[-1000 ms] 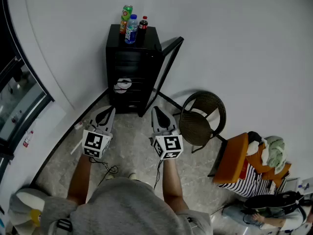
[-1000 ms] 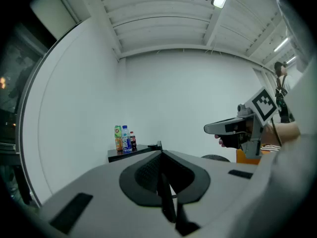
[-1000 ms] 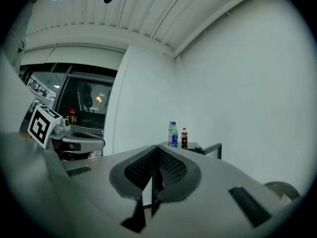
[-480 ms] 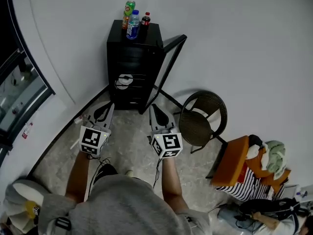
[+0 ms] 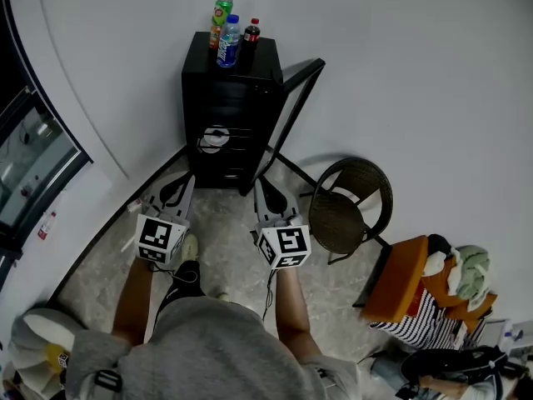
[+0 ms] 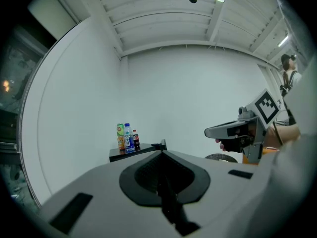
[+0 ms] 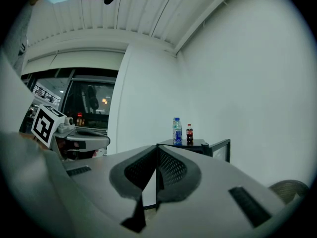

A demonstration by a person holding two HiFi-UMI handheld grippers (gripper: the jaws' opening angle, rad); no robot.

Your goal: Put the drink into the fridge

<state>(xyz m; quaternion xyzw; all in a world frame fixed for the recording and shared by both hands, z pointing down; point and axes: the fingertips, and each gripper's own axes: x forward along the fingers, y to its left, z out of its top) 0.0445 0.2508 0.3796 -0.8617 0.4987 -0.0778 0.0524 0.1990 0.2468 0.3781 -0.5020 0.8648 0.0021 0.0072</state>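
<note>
The left gripper (image 5: pixel 185 183) and right gripper (image 5: pixel 263 186) point level, jaws clenched together and empty. Three drink bottles (image 5: pixel 230 38) stand on top of the black fridge (image 5: pixel 223 111), its door (image 5: pixel 296 105) open, well apart from both grippers.

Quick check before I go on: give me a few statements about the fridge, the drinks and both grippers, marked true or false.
Three bottles stand on top of the fridge. True.
The fridge door is closed. False: it stands open.
The right gripper holds a bottle. False: its jaws are together with nothing between them.
The left gripper is shut and empty. True.
In the head view, a chair stands to the right of the fridge. True.
</note>
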